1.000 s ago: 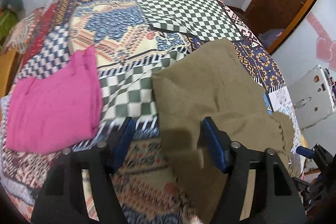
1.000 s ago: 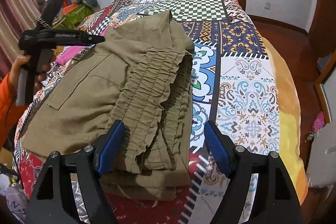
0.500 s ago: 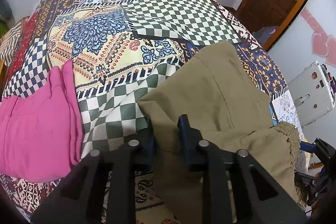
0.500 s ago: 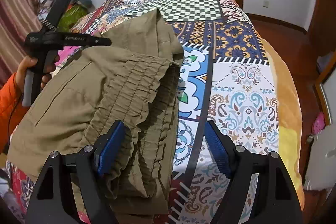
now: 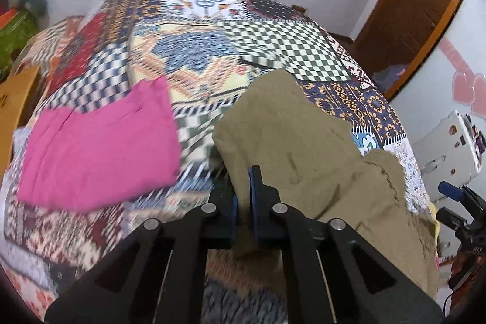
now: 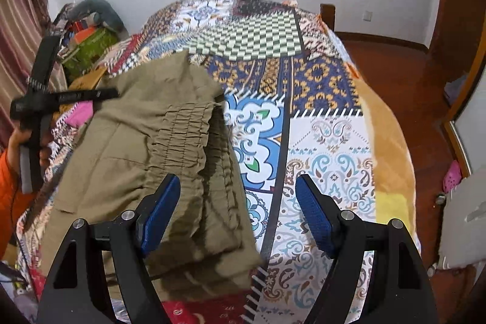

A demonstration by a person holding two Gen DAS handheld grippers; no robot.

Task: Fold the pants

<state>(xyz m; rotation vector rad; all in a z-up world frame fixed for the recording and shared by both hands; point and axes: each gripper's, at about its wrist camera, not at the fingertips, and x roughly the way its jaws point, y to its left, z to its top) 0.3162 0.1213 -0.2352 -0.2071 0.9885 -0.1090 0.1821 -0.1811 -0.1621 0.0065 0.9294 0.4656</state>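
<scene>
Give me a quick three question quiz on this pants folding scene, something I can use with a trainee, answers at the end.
1. True or false: the left hand-held gripper is shut on the olive pants.
2. Which garment lies beside the pants on the bedspread? A) a pink one B) a white one C) a black one
3. The jaws of the right hand-held gripper stand ____.

Key: 1 true; 2 A; 3 open, pressing nothing, with the elastic waistband just ahead.

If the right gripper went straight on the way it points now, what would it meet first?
Probably the olive pants: their gathered waistband edge lies between the open jaws of the right gripper, with the patterned bedspread just beyond; depth is uncertain.
</scene>
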